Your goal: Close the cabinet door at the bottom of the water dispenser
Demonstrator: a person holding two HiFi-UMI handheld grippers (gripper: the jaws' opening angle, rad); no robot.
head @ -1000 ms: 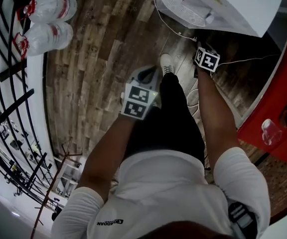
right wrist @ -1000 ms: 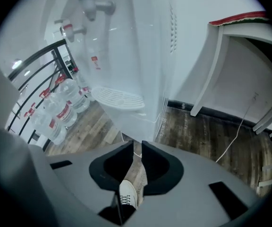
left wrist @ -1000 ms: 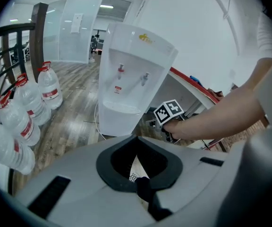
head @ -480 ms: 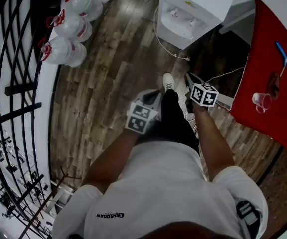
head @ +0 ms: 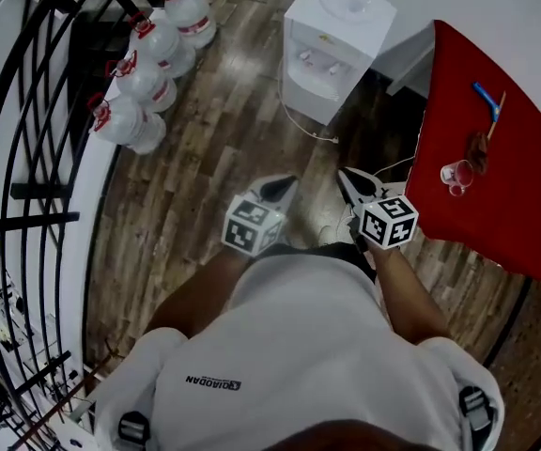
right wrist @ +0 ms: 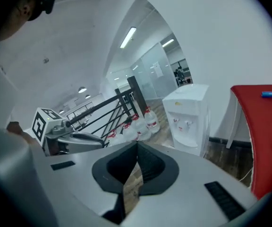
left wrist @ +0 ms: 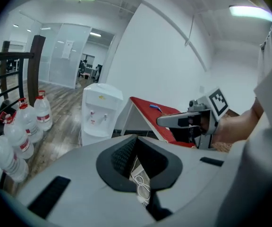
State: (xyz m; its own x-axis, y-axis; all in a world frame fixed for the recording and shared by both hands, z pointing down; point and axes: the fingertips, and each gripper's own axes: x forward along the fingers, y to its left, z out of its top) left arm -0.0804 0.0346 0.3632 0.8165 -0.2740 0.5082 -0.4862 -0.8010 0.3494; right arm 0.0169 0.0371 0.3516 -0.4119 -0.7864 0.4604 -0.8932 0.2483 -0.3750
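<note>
Standing well apart from the water dispenser [head: 334,47], on the floor beside the red table's [head: 496,186] corner, the left gripper [head: 282,187] and right gripper [head: 347,178] are closed, empty; an unlatched bottom door could swing open unnoticed.

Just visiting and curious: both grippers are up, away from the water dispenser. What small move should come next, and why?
Probably just lower both to rest. The water dispenser shows a flush front, no door standing open, and the left gripper and right gripper are shut, empty and well clear of it, so the closing seems done.
</note>
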